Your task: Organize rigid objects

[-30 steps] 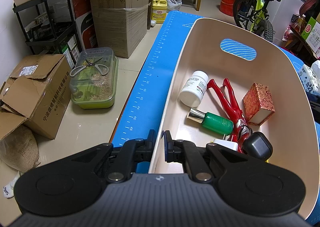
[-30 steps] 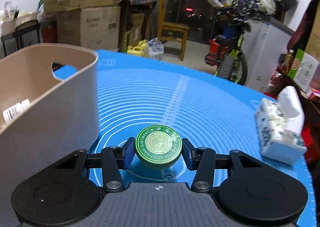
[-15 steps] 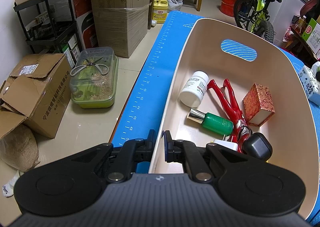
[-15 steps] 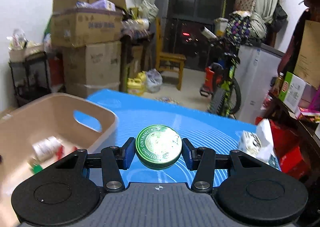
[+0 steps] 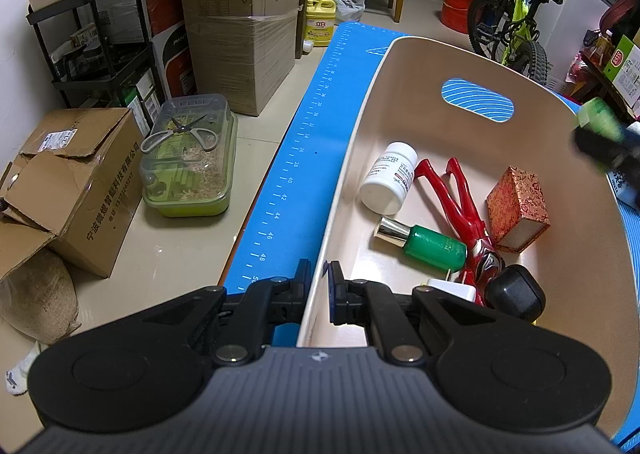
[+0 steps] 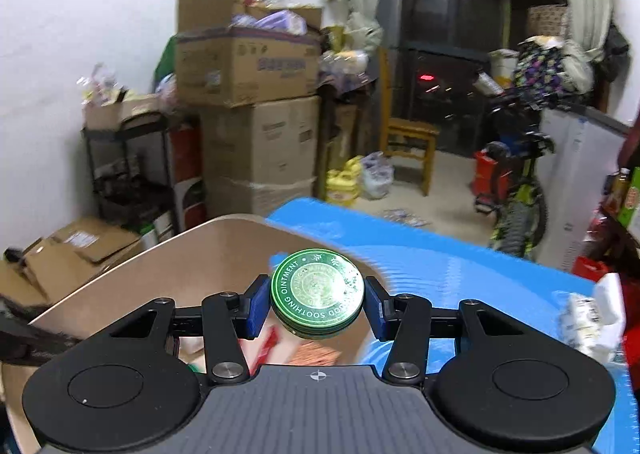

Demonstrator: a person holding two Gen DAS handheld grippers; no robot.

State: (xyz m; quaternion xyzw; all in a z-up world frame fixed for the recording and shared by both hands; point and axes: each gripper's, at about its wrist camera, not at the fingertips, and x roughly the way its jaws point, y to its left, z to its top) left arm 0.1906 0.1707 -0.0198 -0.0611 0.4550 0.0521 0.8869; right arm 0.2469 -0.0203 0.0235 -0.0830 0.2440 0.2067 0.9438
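1. Where the left wrist view looks steeply down, the left gripper (image 5: 319, 280) is seen clamped shut on the near wall of the beige plastic bin (image 5: 404, 65), one finger inside and one outside.
2. As shown in the right wrist view, the round green ointment tin (image 6: 317, 294) is gripped between the blue pads (image 6: 256, 308) of the right gripper (image 6: 317, 304), tilted gently downward, above the bin's open top.

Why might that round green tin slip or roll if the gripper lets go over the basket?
The green tin looks like smooth, shiny metal, so it is probably slippery. The right gripper pinches only its curved rim. Dropped on edge in the basket, it could roll, though being flat it should likely settle.
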